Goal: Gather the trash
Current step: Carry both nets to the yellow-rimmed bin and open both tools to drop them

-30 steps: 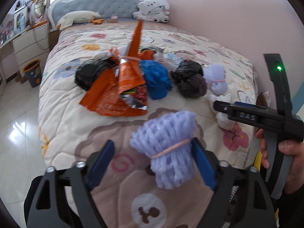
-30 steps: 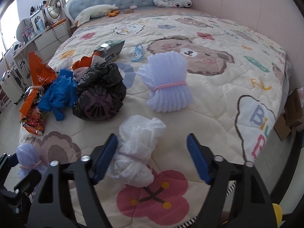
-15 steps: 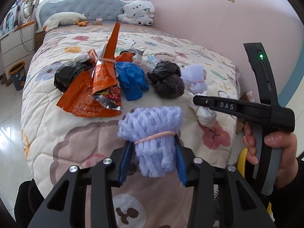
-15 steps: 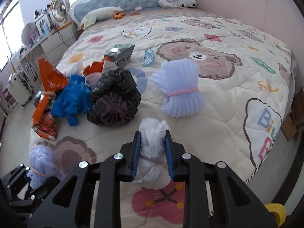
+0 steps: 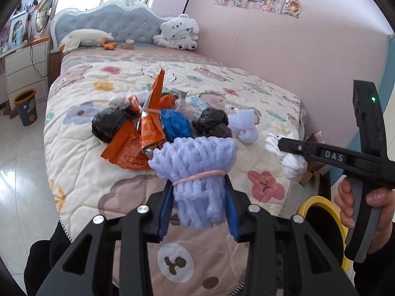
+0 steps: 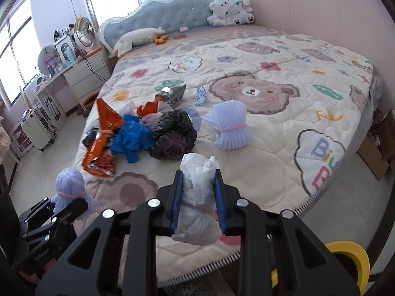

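Note:
My left gripper (image 5: 198,209) is shut on a purple foam-net bundle (image 5: 197,170) tied with a pink band, held above the bed's foot; it also shows in the right wrist view (image 6: 70,187). My right gripper (image 6: 198,202) is shut on a white plastic bag wad (image 6: 198,197), also seen in the left wrist view (image 5: 291,160). On the bed lie an orange snack wrapper (image 5: 138,138), a blue bag (image 6: 133,138), black bags (image 6: 172,135) and a second purple foam bundle (image 6: 230,125).
A yellow-rimmed bin (image 5: 318,212) stands on the floor at the bed's foot, below the right gripper; its rim shows in the right wrist view (image 6: 350,254). A small dark bin (image 5: 26,106) stands by the nightstand. Cardboard boxes (image 6: 377,153) sit at the bed's right.
Both grippers closed on their bundles, the left on the purple foam net, the right on the white bag, and lifted them up and back off the quilt.

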A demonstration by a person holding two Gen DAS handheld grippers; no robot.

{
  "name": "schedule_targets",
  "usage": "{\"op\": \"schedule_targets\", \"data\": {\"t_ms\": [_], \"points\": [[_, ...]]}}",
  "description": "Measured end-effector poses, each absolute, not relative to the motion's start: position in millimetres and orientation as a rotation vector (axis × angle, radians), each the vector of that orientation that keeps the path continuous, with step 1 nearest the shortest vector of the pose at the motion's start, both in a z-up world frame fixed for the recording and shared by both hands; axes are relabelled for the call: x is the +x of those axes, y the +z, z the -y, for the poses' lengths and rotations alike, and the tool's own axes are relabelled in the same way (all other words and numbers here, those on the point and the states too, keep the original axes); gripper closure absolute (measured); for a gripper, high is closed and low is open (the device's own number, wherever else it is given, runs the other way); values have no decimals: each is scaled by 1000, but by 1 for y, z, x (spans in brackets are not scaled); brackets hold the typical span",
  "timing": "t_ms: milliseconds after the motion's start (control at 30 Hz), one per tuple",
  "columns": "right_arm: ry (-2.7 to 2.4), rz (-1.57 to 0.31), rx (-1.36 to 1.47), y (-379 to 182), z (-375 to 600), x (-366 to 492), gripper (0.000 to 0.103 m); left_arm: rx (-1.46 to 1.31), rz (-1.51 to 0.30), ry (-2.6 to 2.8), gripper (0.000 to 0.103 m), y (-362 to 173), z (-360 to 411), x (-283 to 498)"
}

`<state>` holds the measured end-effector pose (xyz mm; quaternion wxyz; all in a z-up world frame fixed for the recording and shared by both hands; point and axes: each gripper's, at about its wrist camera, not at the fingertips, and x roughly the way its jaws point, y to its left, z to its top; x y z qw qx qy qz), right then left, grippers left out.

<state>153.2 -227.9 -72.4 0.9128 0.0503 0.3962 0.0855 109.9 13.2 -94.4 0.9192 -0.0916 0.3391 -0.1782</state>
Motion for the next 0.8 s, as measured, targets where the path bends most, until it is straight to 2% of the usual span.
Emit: {"op": "schedule_targets", "data": {"t_ms": [300, 800], "points": [[142, -735, 143, -32, 261, 104, 79, -153, -654, -487, 68, -52, 7, 87], [48, -609, 181, 12, 319, 37, 79, -87, -638, -647, 68, -16, 62, 57]]}}
